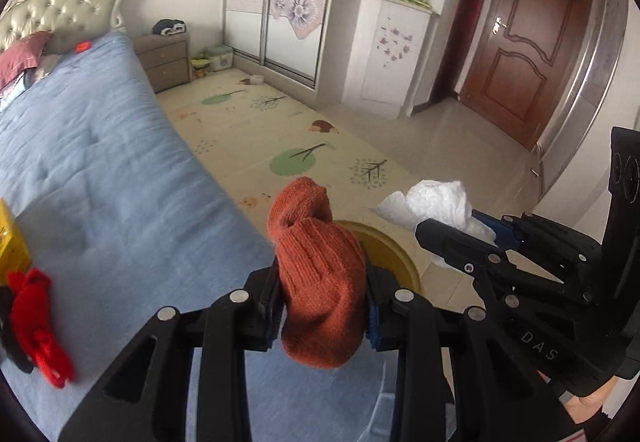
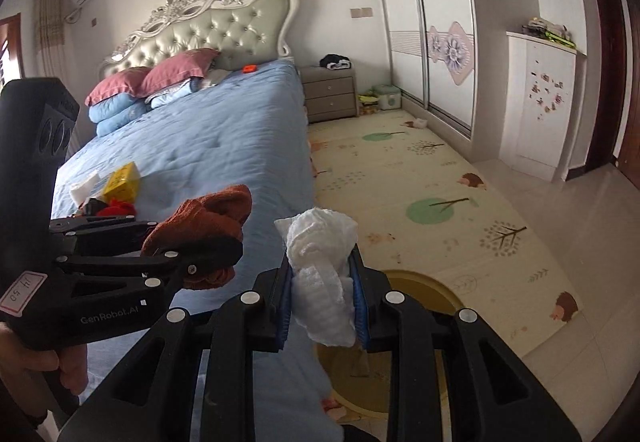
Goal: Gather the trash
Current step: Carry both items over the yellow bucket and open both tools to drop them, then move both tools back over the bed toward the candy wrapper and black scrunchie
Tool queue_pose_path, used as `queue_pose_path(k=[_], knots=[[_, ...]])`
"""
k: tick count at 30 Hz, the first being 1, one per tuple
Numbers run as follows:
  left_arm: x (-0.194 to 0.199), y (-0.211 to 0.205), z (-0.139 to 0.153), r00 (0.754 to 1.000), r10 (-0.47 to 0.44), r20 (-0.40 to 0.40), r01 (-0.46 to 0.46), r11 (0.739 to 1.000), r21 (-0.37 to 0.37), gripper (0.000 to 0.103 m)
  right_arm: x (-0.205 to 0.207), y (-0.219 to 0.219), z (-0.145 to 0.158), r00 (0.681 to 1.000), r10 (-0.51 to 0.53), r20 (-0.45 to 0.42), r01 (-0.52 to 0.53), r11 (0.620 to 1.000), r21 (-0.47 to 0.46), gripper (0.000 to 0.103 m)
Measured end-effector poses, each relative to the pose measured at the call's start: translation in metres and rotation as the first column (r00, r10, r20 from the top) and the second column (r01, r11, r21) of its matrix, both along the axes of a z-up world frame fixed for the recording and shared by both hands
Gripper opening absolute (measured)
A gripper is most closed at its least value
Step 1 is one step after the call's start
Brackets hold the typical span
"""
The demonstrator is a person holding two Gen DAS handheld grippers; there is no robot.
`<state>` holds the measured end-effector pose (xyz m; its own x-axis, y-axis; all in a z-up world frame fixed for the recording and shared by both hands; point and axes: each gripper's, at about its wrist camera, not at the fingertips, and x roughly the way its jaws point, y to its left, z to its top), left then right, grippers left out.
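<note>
Left wrist view: left gripper (image 1: 322, 306) pinches rust-orange knitted sock (image 1: 320, 282); right gripper (image 2: 322, 306) pinches crumpled white tissue (image 2: 324, 274). Both held above yellow bin (image 2: 436, 290) beside blue bed (image 2: 208, 137).

Blue bed (image 2: 208, 137): yellow box (image 2: 122, 181), red cloth (image 2: 118, 207), pillows (image 2: 160, 75). Floor mat (image 2: 420, 181) carries yellow bin (image 2: 432, 282).

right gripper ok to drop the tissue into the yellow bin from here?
Probably yes. The right gripper is shut on the white tissue wad, and the yellow bin sits open on the floor just below and ahead, beside the bed. Nothing visible blocks the way; the left gripper is off to the side.
</note>
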<state>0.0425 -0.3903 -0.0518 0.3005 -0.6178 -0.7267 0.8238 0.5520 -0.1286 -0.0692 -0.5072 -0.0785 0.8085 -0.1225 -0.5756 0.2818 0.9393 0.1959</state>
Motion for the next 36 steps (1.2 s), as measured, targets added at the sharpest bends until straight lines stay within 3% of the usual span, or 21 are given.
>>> queue_pose_path(k=[4, 13, 14, 15, 16, 18, 24, 36], knots=[[0.005, -0.046, -0.013, 0.998, -0.055, -0.025, 0.056, 0.997, 0.052, 0.033, -0.005, -0.031, -0.017, 0.997, -0.048, -0.052, 0.050, 0.998, 0.024, 0.025], [0.035, -0.126, -0.064, 0.977, -0.084, -0.196, 0.120, 0.976, 0.184, 0.035, 0.002, -0.082, -0.054, 0.981, -0.107, -0.162, 0.117, 0.992, 0.056, 0.026], [0.037, -0.129, -0.068, 0.974, -0.081, -0.213, 0.124, 0.972, 0.198, 0.040, 0.003, -0.085, -0.059, 0.979, -0.109, -0.174, 0.121, 0.991, 0.057, 0.028], [0.040, -0.134, -0.072, 0.969, -0.076, -0.235, 0.127, 0.970, 0.210, 0.054, 0.003, -0.087, -0.064, 0.976, -0.109, -0.188, 0.122, 0.991, 0.055, 0.034], [0.043, -0.136, -0.075, 0.965, -0.066, -0.253, 0.123, 0.969, 0.214, 0.077, 0.005, -0.088, -0.068, 0.973, -0.112, -0.202, 0.124, 0.991, 0.046, 0.040], [0.046, -0.138, -0.078, 0.966, -0.036, -0.256, 0.095, 0.971, 0.219, 0.092, 0.006, -0.090, -0.076, 0.966, -0.134, -0.220, 0.143, 0.989, 0.026, 0.071], [0.052, -0.137, -0.087, 0.956, -0.015, -0.294, 0.086, 0.970, 0.229, 0.092, 0.006, -0.096, -0.093, 0.965, -0.115, -0.237, 0.138, 0.987, 0.085, 0.071], [0.048, -0.132, -0.084, 0.962, -0.018, -0.273, 0.077, 0.975, 0.209, 0.092, 0.001, -0.092, -0.083, 0.970, -0.116, -0.215, 0.134, 0.988, 0.072, 0.071]])
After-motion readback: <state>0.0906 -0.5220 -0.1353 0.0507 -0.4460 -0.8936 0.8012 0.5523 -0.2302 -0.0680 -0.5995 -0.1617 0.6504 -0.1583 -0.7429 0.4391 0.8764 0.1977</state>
